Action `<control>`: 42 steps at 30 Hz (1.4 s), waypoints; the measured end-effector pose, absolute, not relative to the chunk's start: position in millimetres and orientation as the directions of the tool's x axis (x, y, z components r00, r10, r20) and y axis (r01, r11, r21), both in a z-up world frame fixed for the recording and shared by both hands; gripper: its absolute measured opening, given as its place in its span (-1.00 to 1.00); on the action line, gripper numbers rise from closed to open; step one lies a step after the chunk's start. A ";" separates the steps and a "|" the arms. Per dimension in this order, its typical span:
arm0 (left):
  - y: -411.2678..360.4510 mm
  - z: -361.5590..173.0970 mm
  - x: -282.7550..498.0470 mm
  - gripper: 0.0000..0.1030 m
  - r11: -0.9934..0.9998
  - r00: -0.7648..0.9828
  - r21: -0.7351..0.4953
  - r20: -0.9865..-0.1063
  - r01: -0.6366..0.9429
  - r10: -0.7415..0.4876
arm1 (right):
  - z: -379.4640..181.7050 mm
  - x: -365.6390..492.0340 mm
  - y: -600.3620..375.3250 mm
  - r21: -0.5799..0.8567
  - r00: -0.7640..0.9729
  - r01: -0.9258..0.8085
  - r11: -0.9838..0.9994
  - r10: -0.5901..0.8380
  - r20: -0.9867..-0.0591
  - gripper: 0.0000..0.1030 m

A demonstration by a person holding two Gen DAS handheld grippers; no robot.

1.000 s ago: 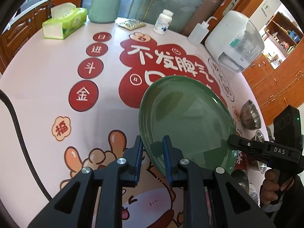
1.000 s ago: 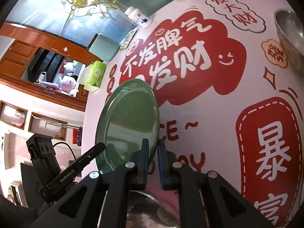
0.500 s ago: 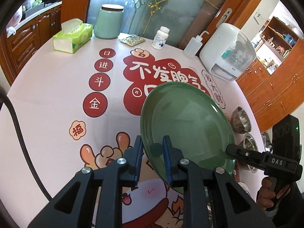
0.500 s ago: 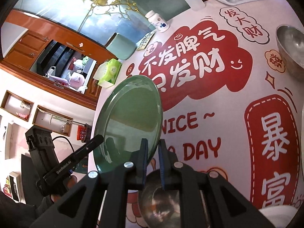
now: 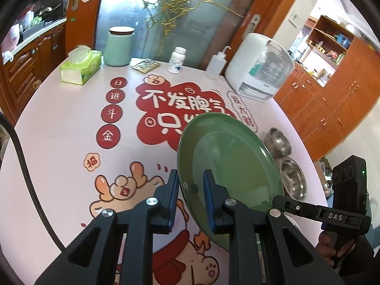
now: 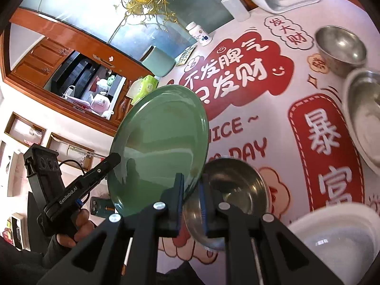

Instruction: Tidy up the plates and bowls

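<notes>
A green plate (image 5: 228, 166) is held in the air above the table, tilted on edge. My left gripper (image 5: 190, 187) is shut on its near rim. My right gripper (image 6: 191, 185) is shut on the opposite rim of the same plate (image 6: 161, 142). The right gripper also shows in the left wrist view (image 5: 277, 200), and the left gripper in the right wrist view (image 6: 114, 160). Steel bowls (image 5: 277, 141) (image 5: 293, 178) sit at the table's right edge. Another steel bowl (image 6: 228, 199) lies just below the plate. A white bowl (image 6: 332, 239) sits at the near right.
The round table (image 5: 59, 130) has a pink cloth with red print. At its far edge stand a tissue box (image 5: 80, 66), a green jar (image 5: 118, 47), a pill bottle (image 5: 177, 60), a squeeze bottle (image 5: 216, 65) and a white appliance (image 5: 258, 66). Wooden cabinets (image 5: 332, 99) are at right.
Both grippers have lifted the green plate higher and pulled it back towards me. It tilts more steeply on edge. More bowls have come into view below and to the right.
</notes>
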State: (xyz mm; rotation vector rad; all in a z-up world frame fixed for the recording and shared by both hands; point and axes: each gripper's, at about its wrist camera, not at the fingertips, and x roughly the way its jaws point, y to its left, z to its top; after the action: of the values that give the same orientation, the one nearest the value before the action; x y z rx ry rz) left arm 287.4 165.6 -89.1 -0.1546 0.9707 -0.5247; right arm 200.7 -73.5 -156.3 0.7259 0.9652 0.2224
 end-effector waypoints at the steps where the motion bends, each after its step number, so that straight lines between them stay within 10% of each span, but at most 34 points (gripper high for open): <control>1: 163.1 -87.2 282.6 -0.64 0.862 0.448 -0.353 -0.745 0.364 -0.494 | -155.6 195.5 -74.5 0.652 0.571 0.142 0.745 0.477 -0.668 -0.76; 42: 36.1 -113.2 121.1 -0.64 0.845 0.285 -0.287 -0.851 0.452 -0.441 | -184.8 25.9 -173.1 0.585 0.464 0.258 0.769 0.432 -0.773 -0.74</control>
State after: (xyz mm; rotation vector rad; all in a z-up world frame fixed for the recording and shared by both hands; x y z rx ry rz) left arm 121.1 36.1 -113.2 0.0111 1.1346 -0.5976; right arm 25.9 -173.1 -184.8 0.7225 1.1095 0.1189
